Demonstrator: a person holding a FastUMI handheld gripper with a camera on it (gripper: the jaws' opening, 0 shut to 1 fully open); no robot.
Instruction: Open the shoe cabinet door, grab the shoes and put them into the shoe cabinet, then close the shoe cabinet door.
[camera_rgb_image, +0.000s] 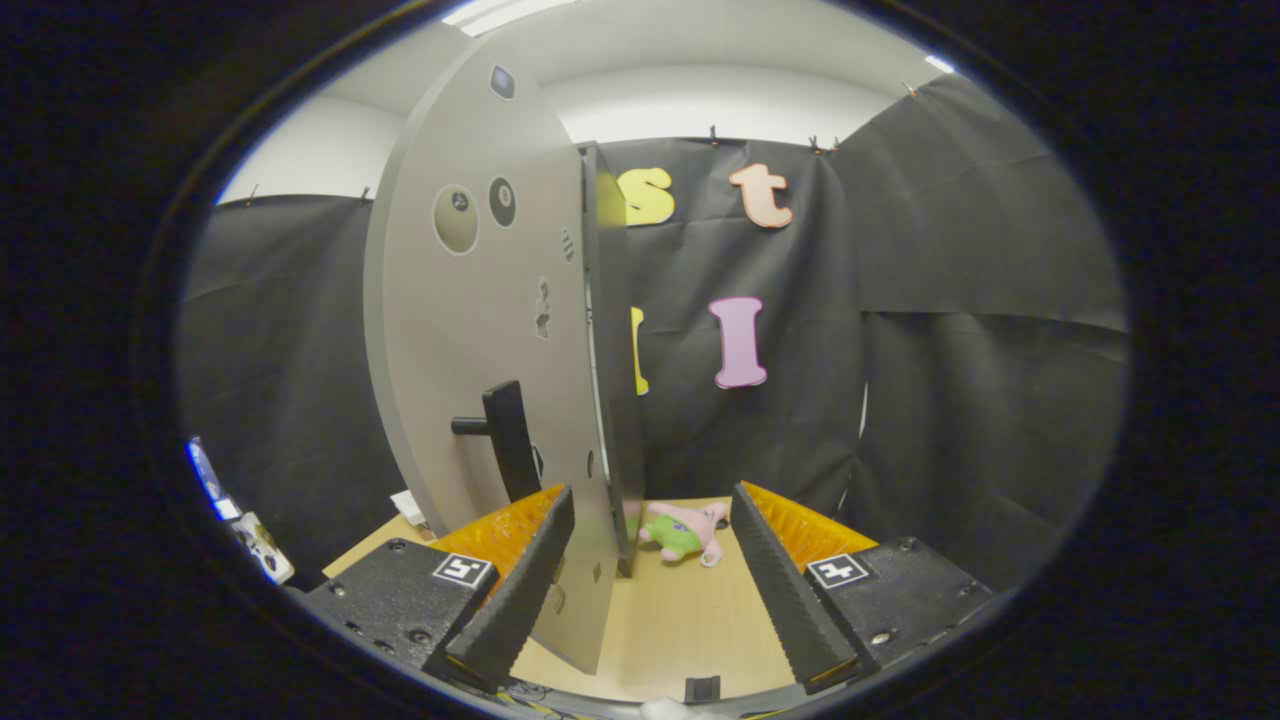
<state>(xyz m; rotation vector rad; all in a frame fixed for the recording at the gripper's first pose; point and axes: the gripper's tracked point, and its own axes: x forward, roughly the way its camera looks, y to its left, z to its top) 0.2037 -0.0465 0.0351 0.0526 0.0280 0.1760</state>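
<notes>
The shoe cabinet's grey door (470, 330) stands swung out, almost edge-on to me, and carries a black handle (505, 435) on its face. Its near lower corner reaches in between my fingers, close beside the left finger (520, 590); whether it touches the finger I cannot tell. A darker grey upright edge of the cabinet (612, 330) rises right behind the door. My gripper (652, 495) is open, with a wide gap and nothing pressed between the fingers.
On the wooden tabletop (680, 620), a pink and green plush toy (685, 530) lies just ahead of the fingers, at the foot of the cabinet's edge. Small white and blue items (255, 540) sit off the table's left side. Black cloth walls close in behind and to the right.
</notes>
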